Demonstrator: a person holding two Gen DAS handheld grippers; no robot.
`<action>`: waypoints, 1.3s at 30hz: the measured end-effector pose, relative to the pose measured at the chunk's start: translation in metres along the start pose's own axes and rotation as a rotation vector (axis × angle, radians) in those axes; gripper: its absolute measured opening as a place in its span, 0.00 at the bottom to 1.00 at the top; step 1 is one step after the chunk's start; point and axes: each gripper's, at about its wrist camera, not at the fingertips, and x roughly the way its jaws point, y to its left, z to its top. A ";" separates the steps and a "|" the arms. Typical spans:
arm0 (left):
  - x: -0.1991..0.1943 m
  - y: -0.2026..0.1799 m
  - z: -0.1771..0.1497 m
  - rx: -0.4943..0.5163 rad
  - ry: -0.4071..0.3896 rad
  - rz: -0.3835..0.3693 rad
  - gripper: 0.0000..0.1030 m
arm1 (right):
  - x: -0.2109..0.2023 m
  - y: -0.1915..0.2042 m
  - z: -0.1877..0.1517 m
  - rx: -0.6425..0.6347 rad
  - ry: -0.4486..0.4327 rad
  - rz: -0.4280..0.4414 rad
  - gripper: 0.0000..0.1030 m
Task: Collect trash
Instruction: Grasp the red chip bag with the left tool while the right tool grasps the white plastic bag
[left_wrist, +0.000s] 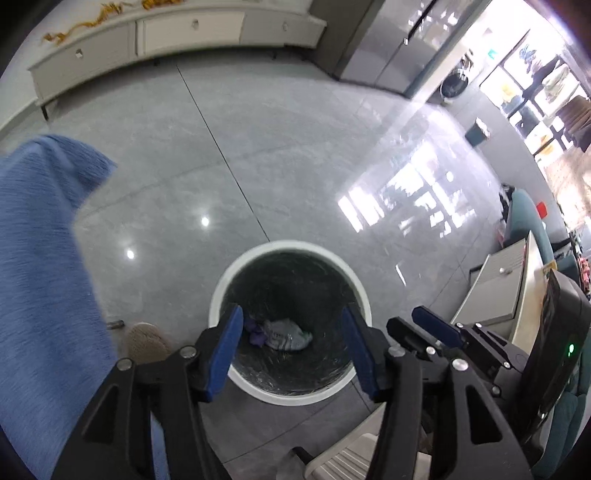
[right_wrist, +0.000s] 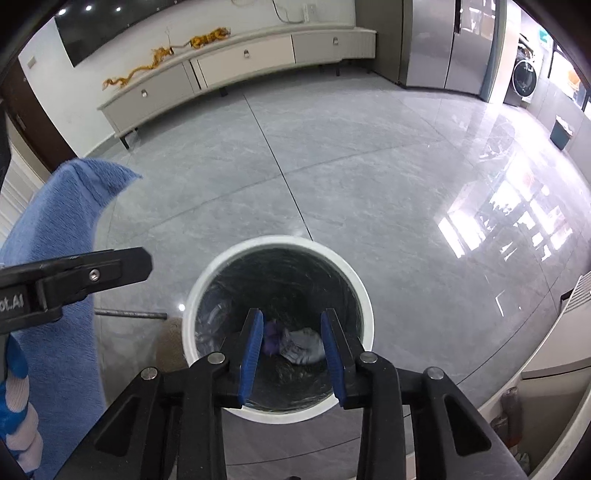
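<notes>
Both claws point down over a round white-rimmed bin on the grey floor. The left claw and right claw are spread, pinching nothing. Crumpled trash lies at the bin's bottom. A blue cloth hangs at nine o'clock.

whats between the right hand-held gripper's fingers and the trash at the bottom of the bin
Nothing. In the right wrist view the open right hand-held gripper is empty above the bin; only bare liner separates it from the crumpled trash.
</notes>
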 end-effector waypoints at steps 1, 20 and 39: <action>-0.012 -0.001 -0.002 -0.003 -0.021 -0.003 0.52 | -0.010 0.002 0.001 0.006 -0.022 0.005 0.30; -0.324 0.123 -0.176 0.025 -0.487 0.174 0.52 | -0.215 0.177 -0.039 -0.188 -0.380 0.275 0.30; -0.324 0.310 -0.338 -0.261 -0.323 0.361 0.52 | -0.109 0.366 -0.090 -0.451 -0.080 0.491 0.30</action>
